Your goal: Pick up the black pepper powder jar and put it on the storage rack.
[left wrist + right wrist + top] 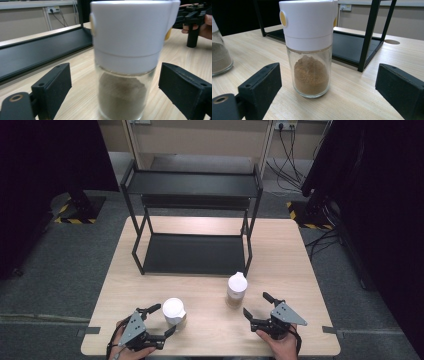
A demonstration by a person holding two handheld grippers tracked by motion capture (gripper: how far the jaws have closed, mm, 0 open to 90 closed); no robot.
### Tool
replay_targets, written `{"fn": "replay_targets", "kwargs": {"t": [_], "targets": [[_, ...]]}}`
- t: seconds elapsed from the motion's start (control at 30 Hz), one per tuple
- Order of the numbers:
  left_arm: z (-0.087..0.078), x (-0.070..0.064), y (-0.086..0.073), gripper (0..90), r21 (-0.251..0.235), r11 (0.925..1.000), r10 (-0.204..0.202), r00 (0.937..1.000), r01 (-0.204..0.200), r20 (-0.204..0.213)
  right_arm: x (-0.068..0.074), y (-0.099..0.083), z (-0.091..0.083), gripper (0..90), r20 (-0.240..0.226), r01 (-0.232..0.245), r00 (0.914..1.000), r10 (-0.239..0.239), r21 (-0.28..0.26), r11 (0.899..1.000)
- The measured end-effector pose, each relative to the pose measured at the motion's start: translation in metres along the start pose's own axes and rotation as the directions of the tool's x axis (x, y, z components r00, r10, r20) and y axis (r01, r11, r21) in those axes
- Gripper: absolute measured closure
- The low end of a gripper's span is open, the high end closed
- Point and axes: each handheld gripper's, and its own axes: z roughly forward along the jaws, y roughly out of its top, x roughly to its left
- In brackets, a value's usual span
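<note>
Glass spice jars (309, 50) carry plain white lids; no lettering legible.

Two glass spice jars on the table: one (174, 314) with pale grey-brown powder, one (236, 290) with orange-brown powder, each under a white cap. One black two-tier rack (192, 184) behind them. Two grippers in play, the left gripper (161, 321) and the right gripper (256, 305).

We note a light wood counter (300, 255) on grey carpet floor (65, 265), a black two-tier metal shelf (192, 185) at its far edge, wall sockets (285, 126) with cables behind.
</note>
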Motion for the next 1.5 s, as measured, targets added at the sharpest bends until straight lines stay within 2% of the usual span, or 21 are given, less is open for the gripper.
{"fn": "replay_targets", "kwargs": {"t": [0.1,0.33,0.7,1.27,1.5], "targets": [[0.006,-0.002,0.002,10.5,0.001,0.9999,0.015,0.9996,-0.015,0.023,0.000,0.000,0.000,6.7,0.000,0.002,1.0000,-0.002,0.001,1.000],[0.022,-0.003,0.006,14.4,0.002,0.9992,0.039,0.9986,-0.039,0.036,0.001,0.001,0.000,6.7,0.003,0.009,1.0000,-0.009,0.003,1.000],[0.027,-0.004,0.003,28.3,-0.014,0.9989,0.045,0.9989,-0.044,0.015,0.000,0.002,0.001,6.7,0.001,0.006,1.0000,-0.006,0.009,1.000],[0.029,-0.008,0.008,30.2,-0.009,0.9999,0.013,0.9999,-0.013,0.001,-0.001,0.001,0.000,6.9,0.002,-0.009,1.0000,0.009,0.005,1.000],[0.030,-0.014,0.020,30.2,-0.063,0.9980,-0.009,0.9996,0.007,-0.026,-0.001,0.000,0.000,7.0,0.004,-0.015,0.9999,0.015,0.003,1.000]]}}
